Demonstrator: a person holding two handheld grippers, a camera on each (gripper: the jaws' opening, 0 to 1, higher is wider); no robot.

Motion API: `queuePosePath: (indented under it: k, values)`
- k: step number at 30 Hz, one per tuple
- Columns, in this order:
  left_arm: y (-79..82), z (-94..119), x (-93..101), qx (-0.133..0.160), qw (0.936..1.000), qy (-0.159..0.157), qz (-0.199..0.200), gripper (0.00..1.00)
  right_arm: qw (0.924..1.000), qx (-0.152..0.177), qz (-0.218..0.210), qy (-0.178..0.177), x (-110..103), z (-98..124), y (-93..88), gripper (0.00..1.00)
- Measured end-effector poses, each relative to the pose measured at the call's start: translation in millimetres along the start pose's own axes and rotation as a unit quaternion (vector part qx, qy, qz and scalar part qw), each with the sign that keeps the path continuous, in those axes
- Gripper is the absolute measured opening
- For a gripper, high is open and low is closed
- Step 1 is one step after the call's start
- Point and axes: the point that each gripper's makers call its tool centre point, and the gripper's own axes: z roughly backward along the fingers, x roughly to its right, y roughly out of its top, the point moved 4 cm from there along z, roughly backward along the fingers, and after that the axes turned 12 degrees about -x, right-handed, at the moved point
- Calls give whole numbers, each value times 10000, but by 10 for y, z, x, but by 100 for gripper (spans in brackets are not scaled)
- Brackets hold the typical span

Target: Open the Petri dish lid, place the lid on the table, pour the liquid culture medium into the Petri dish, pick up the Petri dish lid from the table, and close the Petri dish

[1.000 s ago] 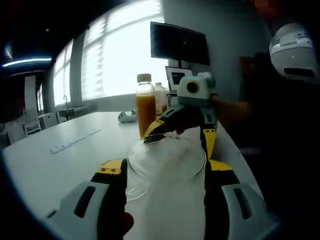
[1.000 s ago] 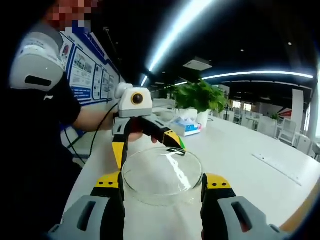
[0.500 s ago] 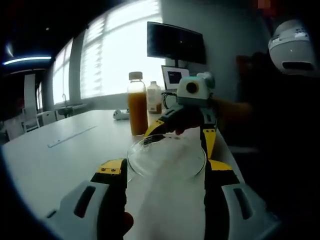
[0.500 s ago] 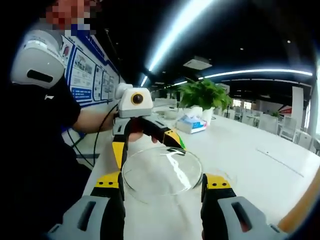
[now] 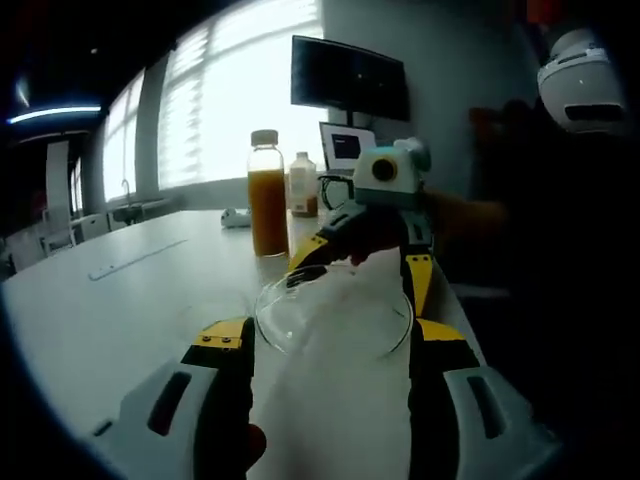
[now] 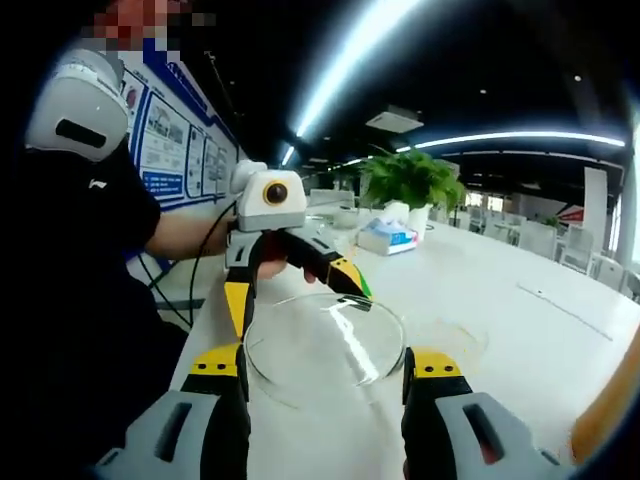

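Two grippers grip one clear dish between them: our left gripper (image 5: 330, 345) and right gripper (image 6: 325, 370) each clamp the dish (image 5: 333, 312), held above the white table (image 5: 120, 300). Since a second ago the orange bottle (image 5: 266, 193) has slid left in the left gripper view, though our camera moved. Our right gripper view adds a plant (image 6: 408, 181) and tissue box (image 6: 388, 236).

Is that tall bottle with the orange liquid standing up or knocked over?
Upright. The bottle stands on the white table with its cap on top.
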Motion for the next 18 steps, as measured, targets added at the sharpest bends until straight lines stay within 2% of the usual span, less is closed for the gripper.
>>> queuePosePath:
  k: [18]
  values:
    - [-183,-56,63,-278,9994,-90,182,53,9996,-181,-162,143,-113,-118,-168,56]
